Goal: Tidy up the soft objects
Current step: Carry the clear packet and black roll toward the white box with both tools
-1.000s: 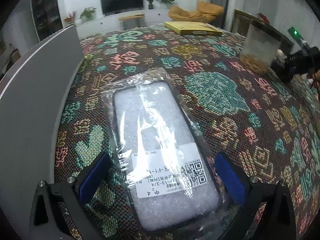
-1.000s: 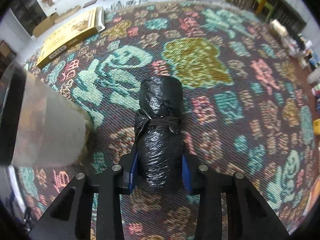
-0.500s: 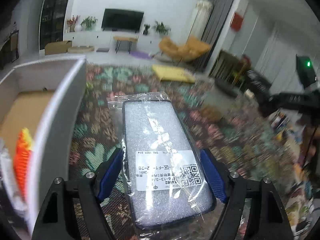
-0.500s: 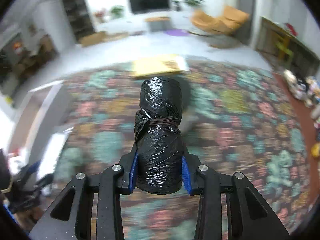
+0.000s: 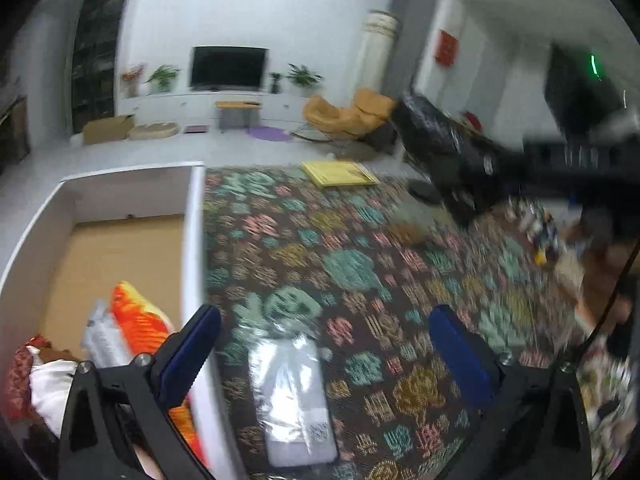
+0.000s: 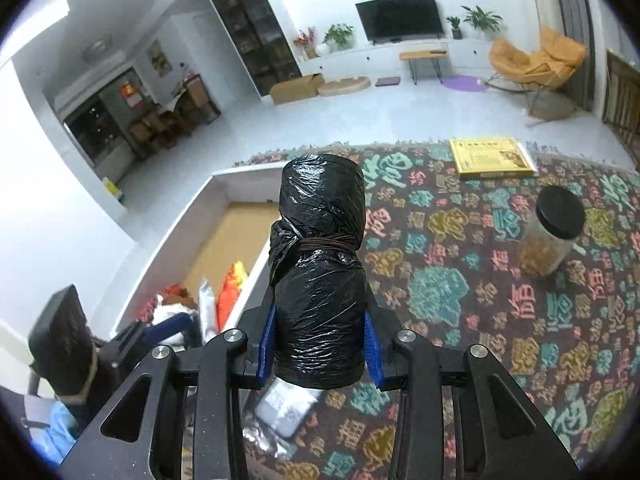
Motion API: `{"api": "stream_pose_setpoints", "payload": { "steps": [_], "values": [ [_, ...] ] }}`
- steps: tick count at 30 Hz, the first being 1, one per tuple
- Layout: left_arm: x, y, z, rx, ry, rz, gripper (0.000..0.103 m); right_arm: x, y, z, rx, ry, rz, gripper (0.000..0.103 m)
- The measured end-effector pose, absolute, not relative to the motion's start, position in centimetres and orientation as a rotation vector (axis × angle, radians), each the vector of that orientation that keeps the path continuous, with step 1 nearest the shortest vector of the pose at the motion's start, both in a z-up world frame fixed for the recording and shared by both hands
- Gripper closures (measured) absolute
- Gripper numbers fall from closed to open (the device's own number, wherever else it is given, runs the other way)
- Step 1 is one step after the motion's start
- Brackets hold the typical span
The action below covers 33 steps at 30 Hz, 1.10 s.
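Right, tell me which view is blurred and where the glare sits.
Left wrist view: motion blur smears the patterned tablecloth and the dark shapes at right; glare whitens the bagged phone case below the open left tongs. Right wrist view: sharp; soft highlights on the black bag roll; fisheye bends the white box.

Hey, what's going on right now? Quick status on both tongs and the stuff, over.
Left tongs open, above bagged phone case on the rug. Right tongs shut on black bag roll. White box beside, nothing blocking.

Domestic living room: wall-mounted television [image 6: 399, 16] at 12 o'clock, orange lounge chair [image 6: 536, 62] at 2 o'clock, patterned rug [image 6: 500, 280] underfoot.
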State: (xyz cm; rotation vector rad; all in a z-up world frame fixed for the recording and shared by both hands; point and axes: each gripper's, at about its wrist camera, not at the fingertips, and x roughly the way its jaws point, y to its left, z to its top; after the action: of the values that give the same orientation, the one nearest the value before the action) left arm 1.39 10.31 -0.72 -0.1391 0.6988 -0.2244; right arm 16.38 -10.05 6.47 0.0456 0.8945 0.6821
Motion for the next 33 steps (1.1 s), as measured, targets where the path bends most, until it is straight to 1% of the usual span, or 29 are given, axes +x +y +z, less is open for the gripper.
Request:
{"api": "stream_pose_setpoints", "payload": {
  "steps": [5, 8, 10, 13, 15, 16, 17, 23, 26, 30, 33],
  "values": [
    [2.6, 3.9, -7.4, 0.028, 0.903, -0.233, 0.000, 14.6, -13.0, 5.3, 0.023, 0.886, 0.647, 0.065],
    [2.9, 1.8, -11.0, 0.167, 0.925, -0.107, 0.000, 14.5, -14.5, 3.6, 0.032, 0.914, 0.637, 0.065],
    [3.6, 2.4, -12.5, 0.160, 0.948, -0.038, 0.000, 14.2, -15.4, 2.7, 0.033, 0.931, 0.633, 0.065],
    [4.6, 3.8, -14.0, 0.105, 0.981, 0.035, 0.004, 13.6, -16.4, 2.1, 0.048, 0.937, 0.635, 0.065],
    [5.3, 4.2, -15.2, 0.066, 1.039, 0.053, 0.004, 13.4, -16.8, 1.7, 0.058, 0.931, 0.636, 0.065],
    [5.5, 4.2, -15.6, 0.051, 1.045, 0.064, 0.001, 13.3, -17.0, 1.6, 0.061, 0.929, 0.638, 0.065],
    [5.6, 4.2, -15.7, 0.051, 1.047, 0.074, 0.000, 13.2, -17.1, 1.6, 0.063, 0.925, 0.639, 0.064],
    [6.3, 4.4, -15.3, 0.043, 1.118, 0.075, 0.000, 12.3, -17.4, 2.0, 0.058, 0.906, 0.649, 0.064],
    [6.4, 5.0, -14.6, -0.047, 1.101, 0.019, 0.000, 12.0, -17.8, 2.0, 0.064, 0.903, 0.645, 0.064],
    [7.3, 4.5, -16.1, 0.058, 1.130, 0.089, 0.000, 11.6, -18.2, 2.1, 0.074, 0.893, 0.643, 0.064],
    [7.0, 4.6, -16.1, 0.023, 1.115, 0.096, 0.000, 11.4, -18.7, 2.3, 0.080, 0.884, 0.642, 0.064]
  ]
}}
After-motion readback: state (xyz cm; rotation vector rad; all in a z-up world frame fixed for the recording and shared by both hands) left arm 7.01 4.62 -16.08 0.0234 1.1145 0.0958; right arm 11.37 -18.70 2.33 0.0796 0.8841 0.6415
